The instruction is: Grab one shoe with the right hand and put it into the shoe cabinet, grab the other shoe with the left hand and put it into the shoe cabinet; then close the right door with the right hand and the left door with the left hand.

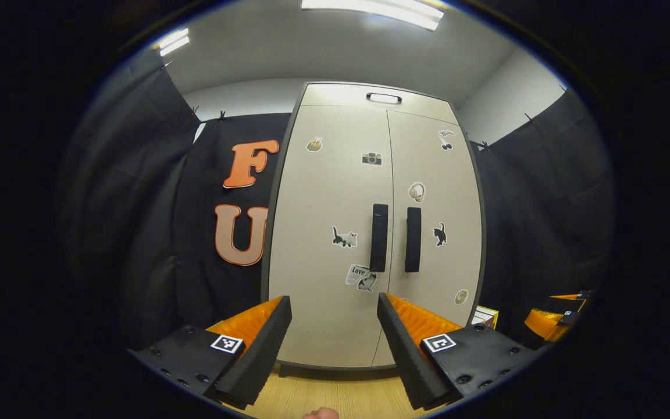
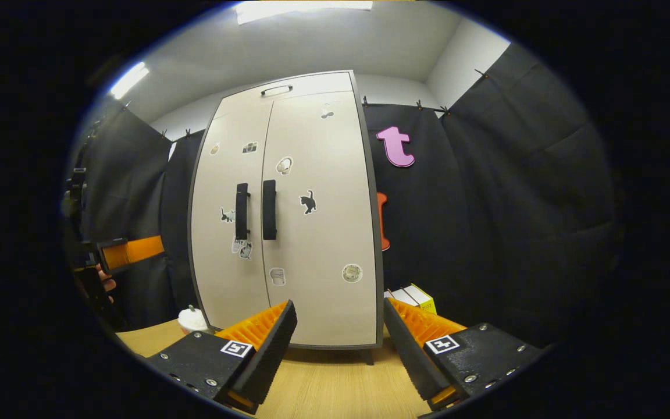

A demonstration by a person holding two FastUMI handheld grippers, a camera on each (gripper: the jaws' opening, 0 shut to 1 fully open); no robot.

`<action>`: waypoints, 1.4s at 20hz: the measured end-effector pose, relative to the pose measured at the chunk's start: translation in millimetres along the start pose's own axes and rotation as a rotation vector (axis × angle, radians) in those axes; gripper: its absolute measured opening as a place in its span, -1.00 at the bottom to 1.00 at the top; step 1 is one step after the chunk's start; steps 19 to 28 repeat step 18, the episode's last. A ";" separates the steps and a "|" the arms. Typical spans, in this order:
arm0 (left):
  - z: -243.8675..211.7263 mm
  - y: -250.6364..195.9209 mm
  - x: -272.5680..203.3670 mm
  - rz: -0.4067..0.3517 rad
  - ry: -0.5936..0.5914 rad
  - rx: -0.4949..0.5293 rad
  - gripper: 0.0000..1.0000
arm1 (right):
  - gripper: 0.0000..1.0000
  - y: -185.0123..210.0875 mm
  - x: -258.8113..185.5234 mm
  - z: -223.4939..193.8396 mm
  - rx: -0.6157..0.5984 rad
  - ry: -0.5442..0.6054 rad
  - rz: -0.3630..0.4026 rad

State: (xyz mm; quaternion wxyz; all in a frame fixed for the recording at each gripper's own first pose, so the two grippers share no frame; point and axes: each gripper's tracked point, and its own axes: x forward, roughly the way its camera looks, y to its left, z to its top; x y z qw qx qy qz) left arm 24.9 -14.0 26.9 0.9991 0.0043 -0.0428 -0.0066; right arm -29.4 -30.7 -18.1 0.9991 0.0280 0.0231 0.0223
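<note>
A: Where is the shoe cabinet (image 1: 373, 227) standing?

B: It is standing upright on the wooden floor (image 2: 335, 384) against the black cloth wall, straight ahead in the left gripper view. Both doors are sitting shut, left door (image 1: 329, 233) and right door (image 1: 434, 215) meeting at the middle, their two dark handles (image 1: 378, 237) hanging side by side. Whatever is inside is being hidden by the doors.

A: And the grippers?

B: The left gripper (image 1: 334, 343) is hovering in front of the cabinet, fingers spread apart and gripping nothing. The right gripper (image 2: 339, 346) is doing likewise, jaws apart and empty, facing the cabinet from farther right.

A: Anything else nearby?

B: A small box (image 2: 413, 298) is sitting by the cabinet's right foot, partly cut off behind a finger. A white object (image 2: 193, 320) is lying at the left foot; I cannot make out what it is. Stickers (image 2: 307, 202) are dotting the doors.
</note>
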 end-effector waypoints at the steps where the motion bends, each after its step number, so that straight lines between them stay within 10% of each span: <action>1: -7.4 -1.8 -6.3 0.001 0.002 0.002 0.93 | 0.85 2.5 -1.5 -0.5 0.003 -0.005 -0.002; 28: -34.6 -16.5 -42.2 0.004 0.044 0.003 0.93 | 0.85 -4.0 -14.5 2.5 0.026 0.004 -0.019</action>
